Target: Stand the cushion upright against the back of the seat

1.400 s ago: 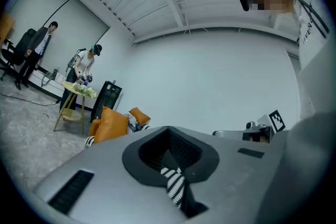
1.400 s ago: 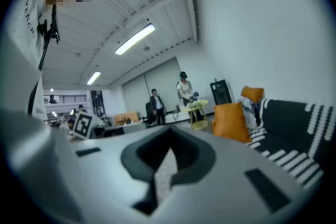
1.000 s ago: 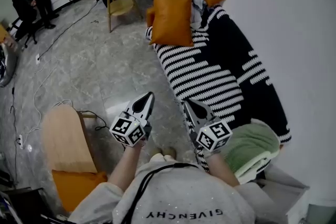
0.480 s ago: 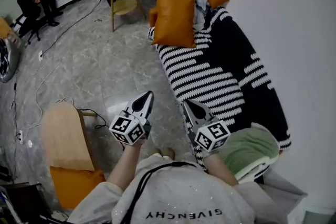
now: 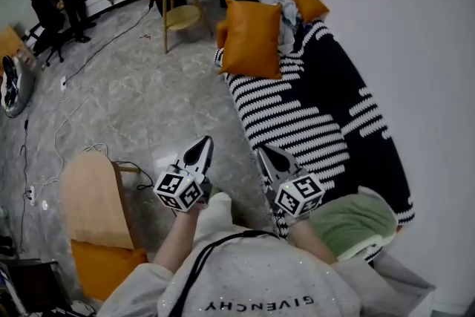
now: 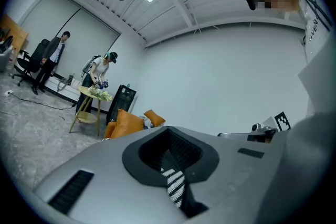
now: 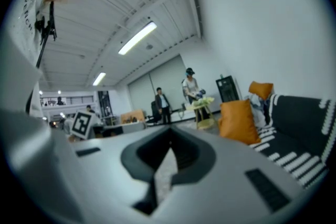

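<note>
Since a second ago the striped sofa [image 5: 319, 122] and the large orange cushion [image 5: 252, 37] are sitting lower in the head view. Only that view is showing us the wooden chair [image 5: 89, 197] and green pillow [image 5: 352, 215]. The right gripper view is showing the cushion upright at the sofa's far end, toward the seat's front. We are holding the left gripper [image 5: 202, 148] and right gripper [image 5: 265, 154] level, jaws clenched on nothing, well apart from the cushion.
</note>
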Action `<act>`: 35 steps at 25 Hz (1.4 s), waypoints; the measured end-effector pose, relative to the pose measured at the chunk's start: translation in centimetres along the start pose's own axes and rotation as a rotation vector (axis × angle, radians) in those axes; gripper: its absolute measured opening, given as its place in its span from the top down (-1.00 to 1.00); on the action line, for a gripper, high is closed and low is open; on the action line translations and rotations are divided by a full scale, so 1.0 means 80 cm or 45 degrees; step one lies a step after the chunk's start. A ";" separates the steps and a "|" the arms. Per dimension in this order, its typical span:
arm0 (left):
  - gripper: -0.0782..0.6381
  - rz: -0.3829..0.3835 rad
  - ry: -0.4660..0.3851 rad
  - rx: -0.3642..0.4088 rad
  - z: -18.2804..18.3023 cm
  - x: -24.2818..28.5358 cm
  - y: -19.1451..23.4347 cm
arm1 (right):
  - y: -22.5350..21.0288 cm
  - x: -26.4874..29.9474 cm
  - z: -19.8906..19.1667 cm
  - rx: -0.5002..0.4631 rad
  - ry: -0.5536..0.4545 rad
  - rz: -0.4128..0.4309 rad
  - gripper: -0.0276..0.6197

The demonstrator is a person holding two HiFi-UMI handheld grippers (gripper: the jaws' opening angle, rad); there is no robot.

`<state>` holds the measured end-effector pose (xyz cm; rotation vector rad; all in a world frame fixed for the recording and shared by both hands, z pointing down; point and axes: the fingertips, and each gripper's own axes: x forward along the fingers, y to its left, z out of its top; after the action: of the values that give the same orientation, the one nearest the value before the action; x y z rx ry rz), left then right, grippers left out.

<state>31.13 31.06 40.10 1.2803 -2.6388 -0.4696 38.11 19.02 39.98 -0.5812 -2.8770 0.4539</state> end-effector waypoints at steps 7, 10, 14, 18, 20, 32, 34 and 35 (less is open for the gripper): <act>0.71 -0.023 0.011 -0.024 0.007 0.053 0.059 | -0.036 0.066 0.010 0.008 0.006 -0.032 0.86; 0.72 -0.051 0.021 -0.034 0.017 0.089 0.090 | -0.053 0.106 0.017 0.006 0.024 -0.046 0.86; 0.71 -0.096 0.032 -0.020 0.042 0.138 0.133 | -0.077 0.165 0.037 -0.003 0.029 -0.068 0.86; 0.71 -0.120 0.038 -0.021 0.063 0.180 0.181 | -0.100 0.225 0.055 0.000 0.023 -0.099 0.86; 0.71 -0.129 0.045 -0.022 0.069 0.198 0.202 | -0.111 0.250 0.062 -0.002 0.023 -0.109 0.86; 0.72 -0.011 0.001 -0.004 0.089 0.231 0.311 | -0.144 0.358 0.058 0.003 0.089 -0.103 0.86; 0.71 0.008 -0.001 -0.013 0.091 0.231 0.324 | -0.147 0.368 0.057 0.006 0.096 -0.097 0.86; 0.71 0.013 0.001 -0.019 0.091 0.230 0.328 | -0.148 0.373 0.057 0.010 0.101 -0.095 0.86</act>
<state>-1.56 33.31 42.83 1.2616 -2.6347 -0.4859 5.83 19.41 42.78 -0.4772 -2.8090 0.4205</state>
